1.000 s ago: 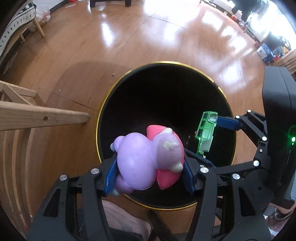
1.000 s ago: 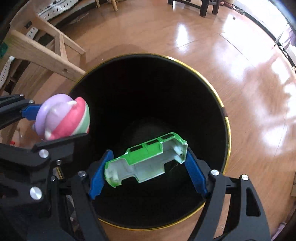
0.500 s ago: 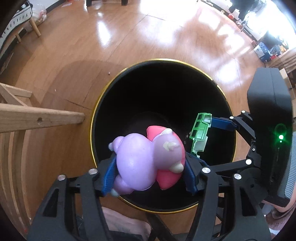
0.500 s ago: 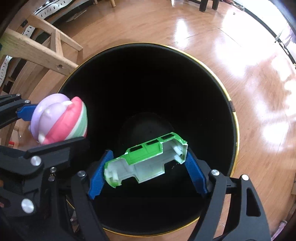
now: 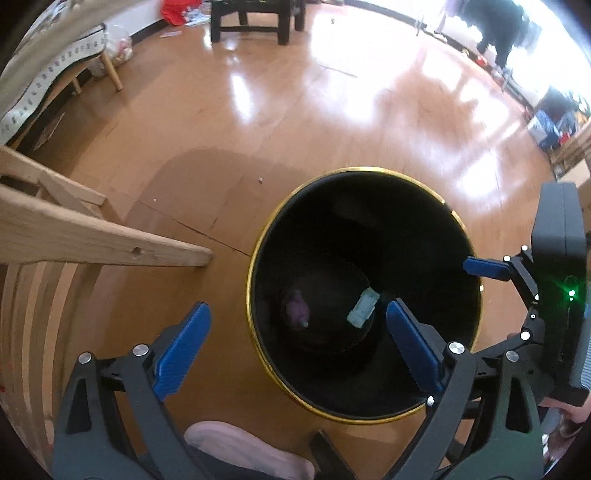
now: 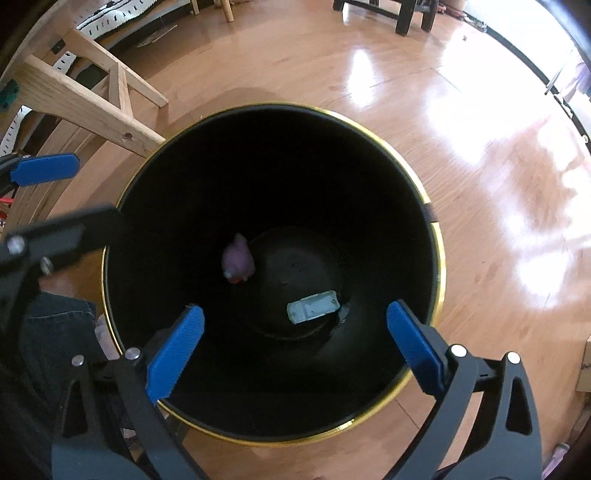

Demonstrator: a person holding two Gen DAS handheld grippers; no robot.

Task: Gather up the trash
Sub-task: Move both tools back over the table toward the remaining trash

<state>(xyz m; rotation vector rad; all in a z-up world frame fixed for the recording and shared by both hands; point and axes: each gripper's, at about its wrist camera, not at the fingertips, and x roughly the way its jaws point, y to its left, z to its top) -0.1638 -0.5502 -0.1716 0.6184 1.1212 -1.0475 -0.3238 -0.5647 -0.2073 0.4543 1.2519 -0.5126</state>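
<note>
A black bin with a gold rim (image 5: 255, 266) (image 6: 439, 258) stands on the wooden floor. At its bottom lie a purple plush toy (image 5: 295, 308) (image 6: 238, 260) and a toy car lying underside up (image 5: 364, 308) (image 6: 313, 307), apart from each other. My left gripper (image 5: 297, 341) is open and empty, above the bin's near left rim. My right gripper (image 6: 295, 343) is open and empty, above the bin's near side. The right gripper's blue pad (image 5: 485, 267) also shows in the left wrist view, and the left gripper's blue pad (image 6: 44, 170) shows in the right wrist view.
A wooden chair frame (image 5: 92, 240) (image 6: 85, 99) stands just left of the bin. A dark stool (image 5: 255, 18) stands far back on the shiny wood floor (image 5: 295, 110). A bed edge (image 5: 44, 74) is at far left, with clutter (image 5: 554, 122) at far right.
Both grippers opened and rose. The purple plush toy and the green toy car left the jaws and now lie at the bottom of the bin.
</note>
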